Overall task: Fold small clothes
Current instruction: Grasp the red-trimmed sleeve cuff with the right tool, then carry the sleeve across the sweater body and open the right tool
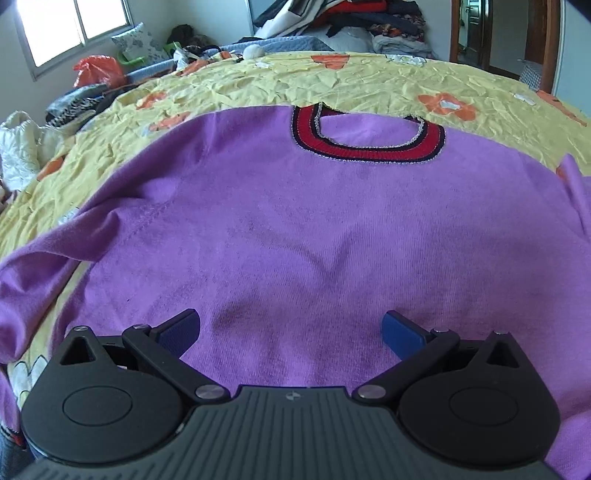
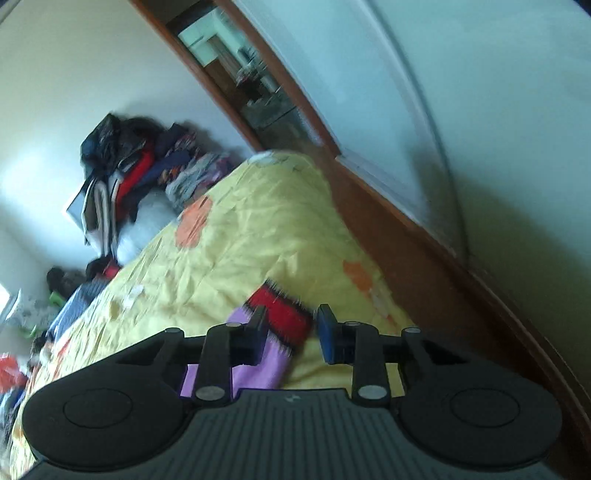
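Observation:
A purple sweater (image 1: 295,229) with a red and black collar (image 1: 369,147) lies flat, front up, on the yellow flowered bedspread (image 1: 369,85). My left gripper (image 1: 291,328) hovers over its lower hem, open wide, with nothing between its blue pads (image 1: 400,332). One sleeve (image 1: 33,280) trails off to the left. In the tilted, blurred right wrist view, my right gripper (image 2: 291,328) is shut on the sweater's red and black sleeve cuff (image 2: 282,314). Purple sleeve fabric (image 2: 273,358) runs down behind the fingers.
A heap of clothes (image 1: 340,18) sits at the far end of the bed, also seen as the clothes pile (image 2: 125,173). Bags and bundles (image 1: 96,70) crowd the left side under a window (image 1: 70,26). A wooden door frame (image 2: 280,85) and wall run along the bed's right edge.

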Demonstrator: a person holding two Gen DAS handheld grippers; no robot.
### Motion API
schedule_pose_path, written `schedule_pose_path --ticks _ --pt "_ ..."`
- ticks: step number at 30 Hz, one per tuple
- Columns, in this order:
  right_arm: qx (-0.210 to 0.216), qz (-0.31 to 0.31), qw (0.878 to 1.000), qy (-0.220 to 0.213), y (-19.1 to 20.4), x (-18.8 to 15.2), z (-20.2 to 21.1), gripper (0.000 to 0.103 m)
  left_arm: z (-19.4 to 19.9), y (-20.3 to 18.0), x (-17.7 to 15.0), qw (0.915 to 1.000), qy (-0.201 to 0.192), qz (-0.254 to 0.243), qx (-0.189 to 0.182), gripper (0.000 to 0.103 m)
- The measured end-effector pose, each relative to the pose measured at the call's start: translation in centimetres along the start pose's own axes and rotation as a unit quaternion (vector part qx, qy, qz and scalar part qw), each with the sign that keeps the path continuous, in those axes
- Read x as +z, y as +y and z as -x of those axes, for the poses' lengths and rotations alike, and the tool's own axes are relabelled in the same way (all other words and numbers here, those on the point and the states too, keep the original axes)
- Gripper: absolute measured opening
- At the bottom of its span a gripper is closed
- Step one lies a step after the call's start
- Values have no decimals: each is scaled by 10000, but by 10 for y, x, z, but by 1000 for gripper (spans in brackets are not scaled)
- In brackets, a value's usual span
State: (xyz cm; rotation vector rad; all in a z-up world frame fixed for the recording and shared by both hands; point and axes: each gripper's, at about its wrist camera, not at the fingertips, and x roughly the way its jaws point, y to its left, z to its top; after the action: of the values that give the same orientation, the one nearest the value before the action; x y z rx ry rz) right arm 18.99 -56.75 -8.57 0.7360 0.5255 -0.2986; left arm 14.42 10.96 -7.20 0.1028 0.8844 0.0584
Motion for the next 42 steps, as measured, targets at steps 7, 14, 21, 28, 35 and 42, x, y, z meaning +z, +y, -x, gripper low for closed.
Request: schedule_pose_path --ticks 7,14,21,28,35,42 --pt "83 -266 9996 22 14 -7 -17 4 -8 11 -4 9989 -104 172 -414 103" --pt "-1066 462 9920 -498 51 -21 3 3 -17 21 -7 9961 -421 147 -762 103" --pt "-2032 1233 9651 -1103 79 -46 83 3 -17 22 -4 9945 -369 -47 -980 103" --pt "-2796 826 9512 -1010 32 -77 129 3 -10 41 -2 9868 8 -72 -1616 103" --pt "-2628 41 9575 -1192 -5 -116 177 3 11 59 -16 9857 150 171 -1667 103" --pt "-1870 -295 9697 -1541 21 -142 218 3 32 58 -37 9841 270 -133 -1748 103"
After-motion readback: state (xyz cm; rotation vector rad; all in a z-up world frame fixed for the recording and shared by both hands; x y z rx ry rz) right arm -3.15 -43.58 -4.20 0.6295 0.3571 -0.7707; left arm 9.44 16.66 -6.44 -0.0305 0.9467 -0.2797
